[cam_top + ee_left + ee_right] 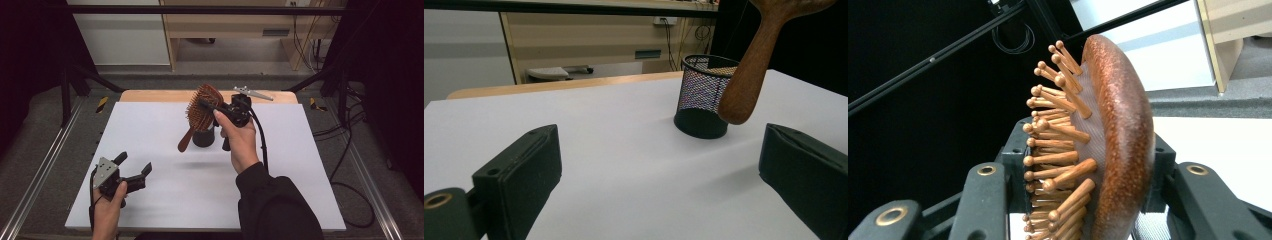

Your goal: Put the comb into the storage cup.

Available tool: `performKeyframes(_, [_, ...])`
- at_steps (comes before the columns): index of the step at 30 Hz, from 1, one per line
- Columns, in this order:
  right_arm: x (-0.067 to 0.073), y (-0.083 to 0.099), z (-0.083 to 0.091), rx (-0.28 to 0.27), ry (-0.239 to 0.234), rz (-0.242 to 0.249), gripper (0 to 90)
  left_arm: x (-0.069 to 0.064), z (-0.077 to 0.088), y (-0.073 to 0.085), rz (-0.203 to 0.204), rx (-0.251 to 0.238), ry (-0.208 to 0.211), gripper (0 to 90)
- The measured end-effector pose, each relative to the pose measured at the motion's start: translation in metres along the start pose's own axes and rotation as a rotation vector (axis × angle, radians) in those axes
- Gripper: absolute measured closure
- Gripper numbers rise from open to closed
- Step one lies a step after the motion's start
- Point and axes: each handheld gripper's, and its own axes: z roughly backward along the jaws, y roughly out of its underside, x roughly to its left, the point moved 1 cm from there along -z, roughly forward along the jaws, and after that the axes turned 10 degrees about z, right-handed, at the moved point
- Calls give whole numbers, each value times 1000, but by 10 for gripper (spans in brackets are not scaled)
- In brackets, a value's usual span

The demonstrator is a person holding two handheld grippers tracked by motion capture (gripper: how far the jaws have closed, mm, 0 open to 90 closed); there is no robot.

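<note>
My right gripper [207, 106] is shut on the head of a wooden hairbrush [201, 111] and holds it in the air, tilted, above the table's far middle. The handle [185, 143] slants down to the left, beside a black mesh cup [204, 136] standing right under the brush. In the right gripper view the bristled head [1118, 140] stands between the two jaws of my right gripper [1088, 205]. My left gripper [134, 165] rests open near the front left. Its own view looks between its jaws [659, 170] at the cup [702, 95] and the handle's end [749, 75].
A white sheet [150, 130] covers the table, with a strip of wood showing along its far edge [150, 95]. Black frame posts stand at both sides. A wooden cabinet [225, 25] stands behind, and cables lie on the floor at right [350, 150].
</note>
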Motion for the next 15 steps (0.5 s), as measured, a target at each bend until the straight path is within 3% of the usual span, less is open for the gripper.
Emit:
performKeyframes(5, [-1, -7, -4, 0, 12, 5, 524, 0, 0, 2, 6, 6, -1, 40])
performKeyframes(10, [-5, -12, -7, -5, 30, -3, 524, -3, -2, 2, -23, 11, -3, 40])
performKeyframes(15, [-8, -21, -7, -13, 47, -4, 523, -2, -2, 1, -22, 10, 4, 38])
